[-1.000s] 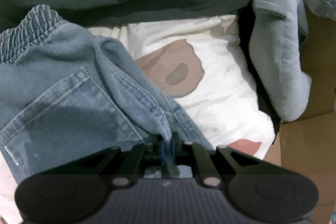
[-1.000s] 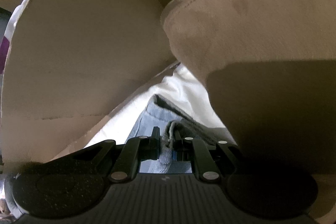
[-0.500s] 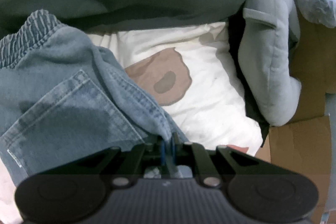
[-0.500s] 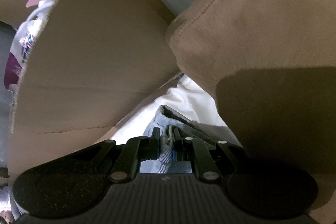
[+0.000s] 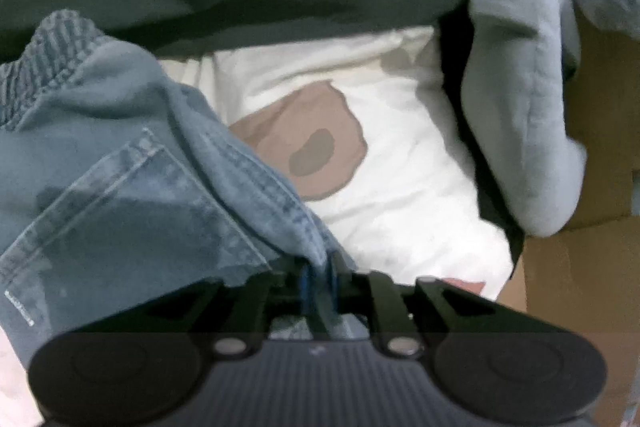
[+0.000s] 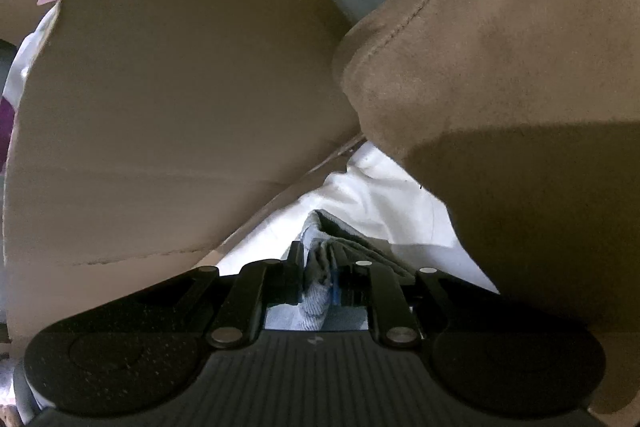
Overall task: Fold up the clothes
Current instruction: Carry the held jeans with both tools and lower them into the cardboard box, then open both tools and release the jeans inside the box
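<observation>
Denim jeans (image 5: 120,187) lie bunched over a white printed bedsheet (image 5: 400,167); the left tongs (image 5: 318,275), just eased a little wider, pinch a seam fold that could slip free, and the small pocket tag is unreadable. Right view: the right tongs (image 6: 320,279), likewise just loosened, grip a thick denim wad beside a cardboard flap (image 6: 180,107), where lifted cloth might snag; no writing visible.

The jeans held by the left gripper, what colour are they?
Faded light blue denim jeans, best seen in the left wrist view.
</observation>
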Available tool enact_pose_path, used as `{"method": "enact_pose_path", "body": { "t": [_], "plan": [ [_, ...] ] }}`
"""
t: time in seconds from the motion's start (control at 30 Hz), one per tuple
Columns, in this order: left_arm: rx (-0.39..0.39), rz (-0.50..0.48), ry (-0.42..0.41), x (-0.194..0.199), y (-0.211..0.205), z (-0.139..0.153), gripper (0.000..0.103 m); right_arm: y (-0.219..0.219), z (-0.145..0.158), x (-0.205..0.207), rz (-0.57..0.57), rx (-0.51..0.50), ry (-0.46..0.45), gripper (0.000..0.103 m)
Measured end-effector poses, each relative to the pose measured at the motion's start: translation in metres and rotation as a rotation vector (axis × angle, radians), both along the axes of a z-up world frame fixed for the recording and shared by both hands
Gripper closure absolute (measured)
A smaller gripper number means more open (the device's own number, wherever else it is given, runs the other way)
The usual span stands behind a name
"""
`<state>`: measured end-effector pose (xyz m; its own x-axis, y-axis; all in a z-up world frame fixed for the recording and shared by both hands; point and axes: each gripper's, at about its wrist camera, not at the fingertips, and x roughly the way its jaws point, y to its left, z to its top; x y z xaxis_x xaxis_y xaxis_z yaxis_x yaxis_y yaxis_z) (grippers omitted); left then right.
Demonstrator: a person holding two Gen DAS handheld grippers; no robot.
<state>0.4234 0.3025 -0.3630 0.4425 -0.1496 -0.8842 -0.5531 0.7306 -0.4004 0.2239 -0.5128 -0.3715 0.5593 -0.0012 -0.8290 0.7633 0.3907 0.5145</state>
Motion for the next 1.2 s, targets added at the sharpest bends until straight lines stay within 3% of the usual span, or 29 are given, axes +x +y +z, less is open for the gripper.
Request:
{"method": "enact_pose_path", "body": {
  "t": [0.13,0.33,0.47,0.67,0.77,0.9,1.0,1.2],
  "plan": [
    [-0.022,-0.035,-0.005,0.003,-0.015,-0.002,0.079,-0.001,0.01,-0.004,0.032,-0.017,-0.039,0.075],
    [-0.021,-0.158,-0.021,0.007,-0.045,0.003,0.077,0.004,0.027,-0.009,0.138,-0.119,-0.037,0.075],
    [0.038,-0.314,-0.049,0.011,-0.068,0.016,0.077,0.005,0.028,-0.006,0.234,-0.183,-0.014,0.074],
    [0.201,-0.519,-0.075,0.017,-0.093,0.034,0.072,0.016,0.024,0.001,0.402,-0.301,0.029,0.065],
    [0.3,-0.648,-0.088,0.018,-0.109,0.04,0.069,0.03,0.023,0.006,0.441,-0.328,0.037,0.065],
    [0.483,-0.882,-0.101,0.009,-0.138,0.038,0.068,0.047,0.025,0.023,0.484,-0.345,0.037,0.065],
    [0.576,-1.059,-0.118,-0.005,-0.161,0.029,0.068,0.059,0.025,0.029,0.54,-0.366,0.034,0.065],
    [0.651,-1.329,-0.166,-0.028,-0.203,0.013,0.068,0.085,0.023,0.032,0.646,-0.37,0.007,0.065]
  ]
}}
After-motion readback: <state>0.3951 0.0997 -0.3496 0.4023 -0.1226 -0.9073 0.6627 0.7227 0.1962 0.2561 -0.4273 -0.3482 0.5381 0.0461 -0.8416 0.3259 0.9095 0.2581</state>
